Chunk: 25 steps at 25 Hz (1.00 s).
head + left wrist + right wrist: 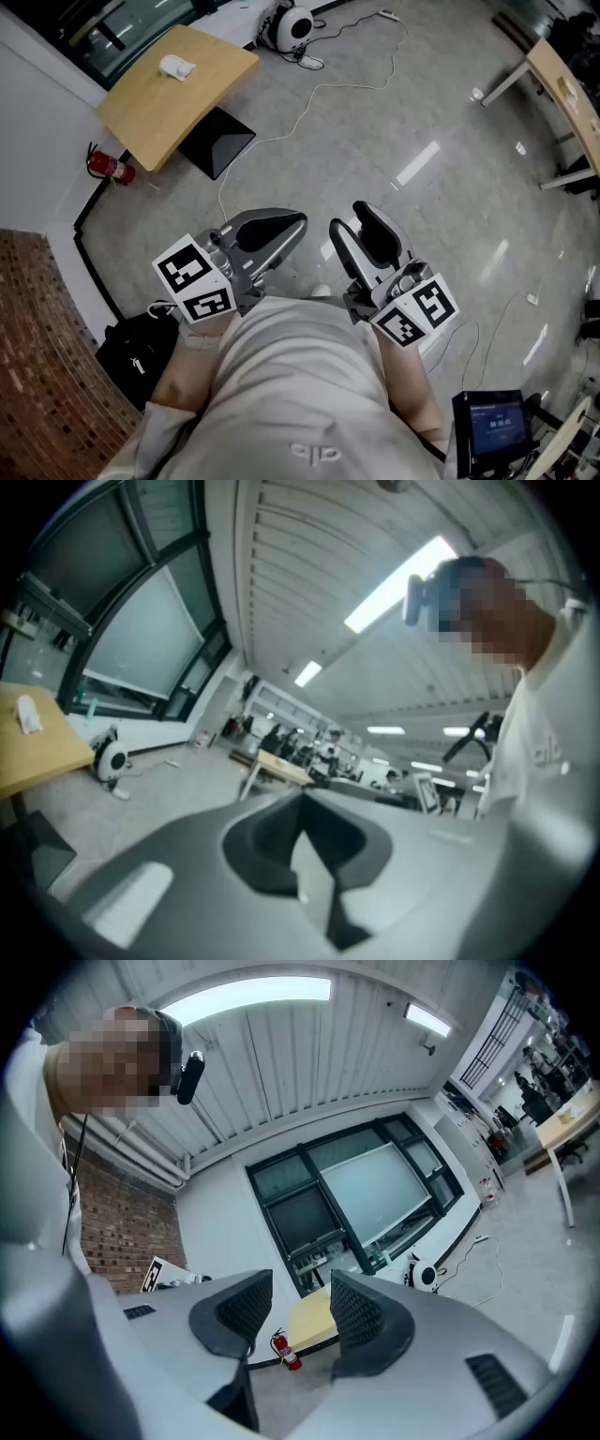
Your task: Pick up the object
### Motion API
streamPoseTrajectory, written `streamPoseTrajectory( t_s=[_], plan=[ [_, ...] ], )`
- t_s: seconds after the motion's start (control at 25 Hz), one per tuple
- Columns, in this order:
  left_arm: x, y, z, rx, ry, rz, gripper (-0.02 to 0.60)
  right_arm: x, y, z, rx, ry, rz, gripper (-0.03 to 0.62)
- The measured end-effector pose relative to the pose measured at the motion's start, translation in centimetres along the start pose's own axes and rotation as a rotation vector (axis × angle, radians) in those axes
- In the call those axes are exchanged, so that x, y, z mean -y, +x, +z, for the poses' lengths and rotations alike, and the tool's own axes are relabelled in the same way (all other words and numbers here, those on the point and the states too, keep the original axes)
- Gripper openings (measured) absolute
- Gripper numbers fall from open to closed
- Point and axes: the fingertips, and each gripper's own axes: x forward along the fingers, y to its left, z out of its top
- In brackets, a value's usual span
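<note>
A small white object (176, 67) lies on a light wooden table (202, 89) at the far left of the head view, well away from both grippers. I hold both grippers close to my body above the grey floor. My left gripper (298, 223) is shut and empty; in its own view its jaws (300, 799) meet at the tips, and the table (37, 752) with the white object (28, 714) shows far left. My right gripper (349, 217) has its ribbed pads a narrow gap apart (300, 1302) with nothing between them; the table (309, 1321) shows far off through that gap.
A red fire extinguisher (111, 167) stands by the wall beside the table. A black bag (141, 352) lies at my left near the brick wall. A white round device (292, 26) and cables lie beyond. Another table (562, 84) stands right, a screen (497, 427) at lower right.
</note>
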Motion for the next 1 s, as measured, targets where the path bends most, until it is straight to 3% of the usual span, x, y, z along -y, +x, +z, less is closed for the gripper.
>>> streamPoseTrajectory(
  t_s=[0.16,0.28,0.56,0.76,1.0],
  plan=[
    [-0.8,0.0,-0.1,0.003,-0.028,0.026,0.000,0.5,0.6,-0.1,-0.009,0.023,0.003,0.199],
    [-4.5,1.1,0.2,0.002,-0.049,0.044,0.000,3.1,3.3,-0.9,-0.039,0.043,-0.002,0.201],
    [-17.4,1.0,3.3,0.061,-0.082,0.071,0.002,7.4,14.3,-0.6,-0.040,-0.004,-0.021,0.199],
    [-29.6,1.2,9.5,0.115,-0.098,0.120,0.002,12.0,26.5,2.6,-0.076,-0.050,-0.007,0.199],
    [-41.0,-2.3,15.5,0.180,-0.129,0.220,0.000,14.3,39.9,5.7,-0.103,-0.144,0.031,0.199]
  ],
)
